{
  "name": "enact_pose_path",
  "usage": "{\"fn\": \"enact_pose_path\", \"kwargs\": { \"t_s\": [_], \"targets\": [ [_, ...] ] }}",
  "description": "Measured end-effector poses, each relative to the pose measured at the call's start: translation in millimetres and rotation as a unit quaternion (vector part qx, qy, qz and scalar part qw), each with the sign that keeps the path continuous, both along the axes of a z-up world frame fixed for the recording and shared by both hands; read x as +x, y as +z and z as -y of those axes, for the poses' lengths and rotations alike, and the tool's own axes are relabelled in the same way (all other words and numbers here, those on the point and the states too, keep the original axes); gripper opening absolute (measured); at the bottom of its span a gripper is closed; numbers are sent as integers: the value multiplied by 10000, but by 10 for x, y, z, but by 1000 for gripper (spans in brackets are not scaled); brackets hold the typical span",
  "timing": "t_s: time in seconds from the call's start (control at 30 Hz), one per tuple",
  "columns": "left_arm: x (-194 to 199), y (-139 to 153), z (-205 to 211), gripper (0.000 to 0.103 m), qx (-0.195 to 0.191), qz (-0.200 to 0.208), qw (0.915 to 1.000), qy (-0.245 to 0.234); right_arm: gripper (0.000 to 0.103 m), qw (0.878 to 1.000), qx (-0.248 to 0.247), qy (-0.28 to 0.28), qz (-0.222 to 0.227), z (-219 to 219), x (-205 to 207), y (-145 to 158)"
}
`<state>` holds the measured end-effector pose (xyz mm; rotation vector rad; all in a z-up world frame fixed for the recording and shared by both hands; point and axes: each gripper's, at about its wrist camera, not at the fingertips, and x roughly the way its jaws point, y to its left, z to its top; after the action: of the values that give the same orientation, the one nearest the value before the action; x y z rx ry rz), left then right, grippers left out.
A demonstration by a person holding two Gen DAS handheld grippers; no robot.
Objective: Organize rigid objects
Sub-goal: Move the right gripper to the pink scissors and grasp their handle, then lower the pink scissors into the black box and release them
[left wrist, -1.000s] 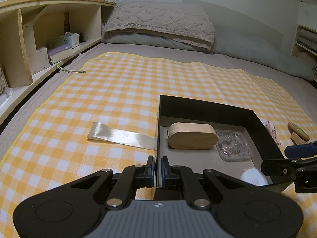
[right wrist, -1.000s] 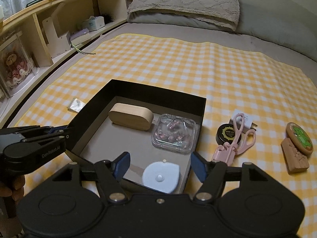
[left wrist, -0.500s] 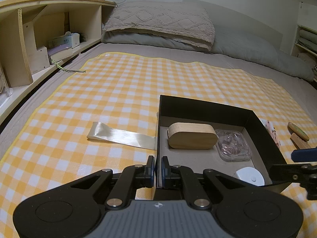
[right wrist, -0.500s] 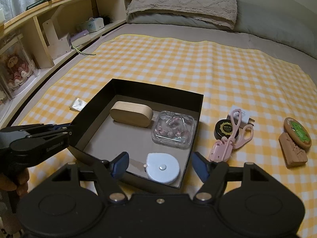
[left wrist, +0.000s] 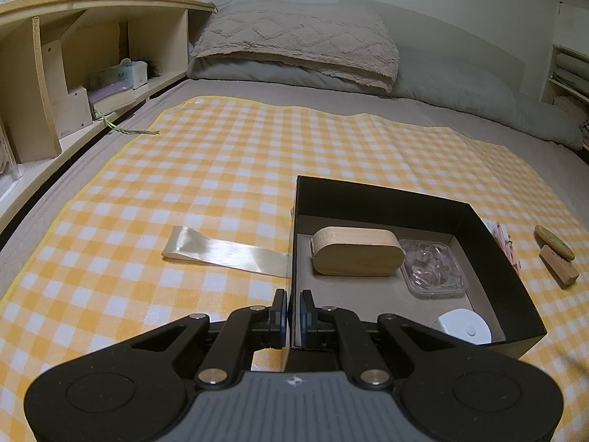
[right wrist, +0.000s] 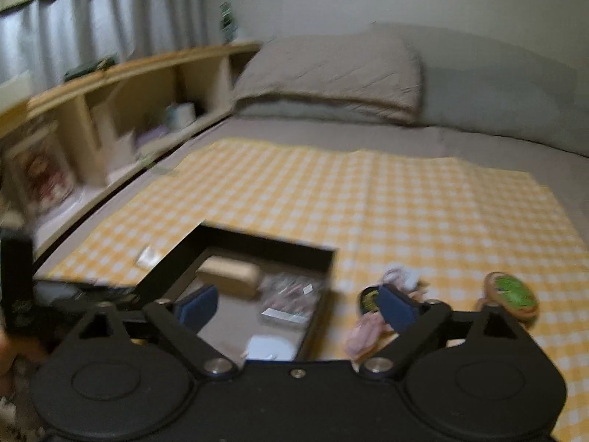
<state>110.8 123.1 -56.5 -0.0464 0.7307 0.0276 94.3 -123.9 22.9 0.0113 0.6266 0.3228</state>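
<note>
Left gripper (left wrist: 293, 313) clamped on the near left wall of a black box (left wrist: 383, 195), one blue pad on each side of the thin cardboard edge. Box resting on a yellow-and-white checked cloth (left wrist: 221, 169) spread over a grey bed (left wrist: 257, 92). Inside the box: a rounded wooden case (left wrist: 356, 252) lying flat toward the back left, a clear plastic container (left wrist: 433, 269) of small pinkish bits just beside it on the right, and a white round disc (left wrist: 464, 328) in the near right corner. Left of the box, a strip of clear film (left wrist: 224, 252) lying flat on the cloth, one end reaching the box wall. Right of the box, a wooden block (left wrist: 558, 268) with a round green-topped piece (left wrist: 554, 242) close behind it; whether touching cannot be told. Right gripper (right wrist: 294, 307) spread wide and empty, hovering above the near right part of the box, left pad over the box floor, right pad over the cloth outside. Right wrist view blurred, yet showing a small black tin (right wrist: 369, 300) and a pink tool (right wrist: 362, 335) on the cloth just right of the box, partly hidden by the right pad. Wooden shelf (left wrist: 92, 37) along the left side of the bed, pillow (left wrist: 294, 40) at the head.
</note>
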Motion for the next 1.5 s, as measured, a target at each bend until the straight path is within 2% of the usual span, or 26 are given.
{"fn": "enact_pose_path", "kwargs": {
  "t_s": [0.2,0.4,0.57,0.7,0.8,0.97,1.07,1.13,1.2,1.23,1.5],
  "targets": [
    [0,3,-10,7,2,0,10000,-4,98,9953,195,-947,-106,335,245,-198],
    [-1,6,-12,7,10,0,10000,-9,80,9860,555,-1398,-717,577,468,-596],
    [-5,8,-15,7,10,-1,10000,-10,72,9812,810,-1427,-1021,577,610,-817],
    [-4,8,-15,7,9,1,10000,-11,68,9813,719,-1400,-1111,474,744,-903],
    [-5,8,-15,7,5,-1,10000,-13,58,9795,668,-1429,-1254,419,855,-966],
    [-3,8,-13,7,11,0,10000,-10,55,9758,544,-1522,-1471,367,983,-1068],
    [-3,8,-14,7,12,0,10000,-10,40,9726,556,-1553,-1638,368,1012,-1132],
    [-4,8,-14,7,8,0,10000,-8,27,9709,608,-1533,-1737,379,1009,-1170],
    [-3,8,-13,7,10,0,10000,-9,25,9704,652,-1528,-1753,396,982,-1184],
    [-4,9,-12,7,12,1,10000,-9,17,9708,650,-1500,-1756,400,969,-1185],
    [-3,8,-13,7,8,0,10000,-7,17,9718,649,-1490,-1710,441,839,-1142]
  ]
}}
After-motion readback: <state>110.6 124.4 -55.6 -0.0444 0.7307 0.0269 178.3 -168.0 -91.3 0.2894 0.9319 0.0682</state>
